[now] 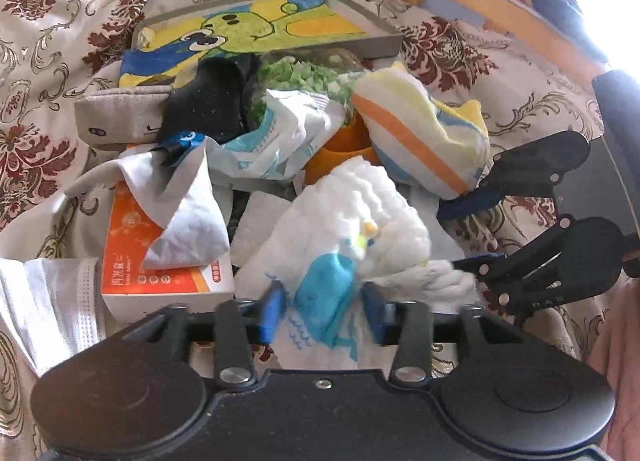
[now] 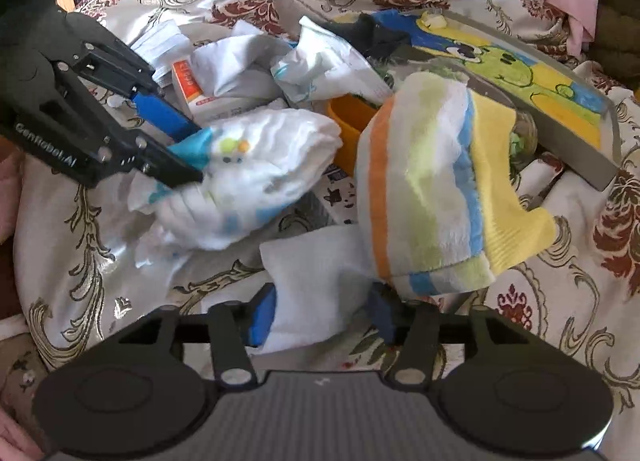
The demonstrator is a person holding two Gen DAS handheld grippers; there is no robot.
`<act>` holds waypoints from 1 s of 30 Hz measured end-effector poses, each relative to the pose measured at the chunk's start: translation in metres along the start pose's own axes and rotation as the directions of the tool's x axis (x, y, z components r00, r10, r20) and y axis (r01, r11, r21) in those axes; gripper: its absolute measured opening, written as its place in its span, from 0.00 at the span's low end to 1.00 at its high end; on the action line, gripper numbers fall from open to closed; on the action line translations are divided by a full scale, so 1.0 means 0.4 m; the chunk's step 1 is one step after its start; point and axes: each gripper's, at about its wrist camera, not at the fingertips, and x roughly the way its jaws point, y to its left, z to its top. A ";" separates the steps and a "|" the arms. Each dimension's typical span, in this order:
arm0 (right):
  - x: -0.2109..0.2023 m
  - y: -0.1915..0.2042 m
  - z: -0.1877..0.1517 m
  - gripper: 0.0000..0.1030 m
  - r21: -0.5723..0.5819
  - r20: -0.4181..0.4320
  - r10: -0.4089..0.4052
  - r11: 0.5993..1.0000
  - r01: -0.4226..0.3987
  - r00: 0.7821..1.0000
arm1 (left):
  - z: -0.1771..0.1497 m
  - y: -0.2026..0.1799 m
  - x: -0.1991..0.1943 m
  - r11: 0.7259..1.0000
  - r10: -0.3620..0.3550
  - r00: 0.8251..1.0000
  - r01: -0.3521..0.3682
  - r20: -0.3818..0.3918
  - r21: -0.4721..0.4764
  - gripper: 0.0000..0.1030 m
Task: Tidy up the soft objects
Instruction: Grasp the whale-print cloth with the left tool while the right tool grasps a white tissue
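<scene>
A white quilted cloth with a blue bird print (image 1: 352, 221) lies bunched in the middle of the patterned bedspread (image 1: 48, 41). My left gripper (image 1: 324, 313) is shut on its near edge, the cloth filling the gap between both blue pads. The right wrist view shows that gripper (image 2: 192, 153) pinching the cloth's blue corner (image 2: 264, 165). A striped pastel towel (image 2: 432, 181) is heaped to the right. A plain white cloth (image 2: 316, 281) joins its lower edge, and my right gripper (image 2: 322, 315) is shut on it. From the left wrist view the right gripper (image 1: 460, 237) reaches in from the right.
A grey tray (image 1: 384, 41) holding a cartoon towel sits at the back. In front lie a black sock (image 1: 208, 97), a crumpled plastic pack (image 1: 288, 133), an orange cup (image 1: 340, 141), an orange-white box (image 1: 132, 261) and face masks (image 1: 60, 301). A wooden frame (image 1: 500, 9) borders the far right.
</scene>
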 end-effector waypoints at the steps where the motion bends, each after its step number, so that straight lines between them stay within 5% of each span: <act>1: 0.005 0.001 0.002 0.61 -0.003 -0.006 0.001 1.000 -0.001 1.000 | 0.001 -0.001 0.003 1.000 0.001 1.000 -0.001 -0.003 0.001 0.61; 7: 0.031 0.015 0.003 0.68 -0.018 -0.042 0.002 1.000 -0.002 0.999 | 0.004 -0.011 0.031 0.999 -0.032 0.999 0.032 -0.044 0.005 0.75; 12: 0.040 0.015 0.001 0.67 0.003 -0.052 0.015 1.000 -0.015 0.999 | 0.003 0.005 0.061 0.997 -0.076 0.994 0.073 -0.078 -0.037 0.77; 17: 0.043 0.001 -0.002 0.64 0.042 -0.053 0.048 0.998 -0.046 0.997 | 0.004 0.027 0.063 0.990 -0.105 0.991 0.097 -0.081 -0.098 0.51; 22: 0.032 0.006 -0.004 0.49 0.026 -0.043 0.066 0.998 -0.065 0.997 | 0.003 0.034 0.058 0.988 -0.127 0.987 0.116 -0.102 -0.104 0.21; 27: 0.011 0.009 -0.009 0.29 0.009 -0.012 0.088 0.996 -0.088 0.996 | -0.013 -0.002 0.024 0.988 -0.149 0.985 0.146 -0.085 -0.044 0.11; 30: -0.001 0.017 -0.010 0.17 -0.015 0.008 0.082 0.997 -0.082 0.997 | -0.027 -0.030 0.007 0.997 -0.082 0.991 0.081 -0.102 -0.015 0.09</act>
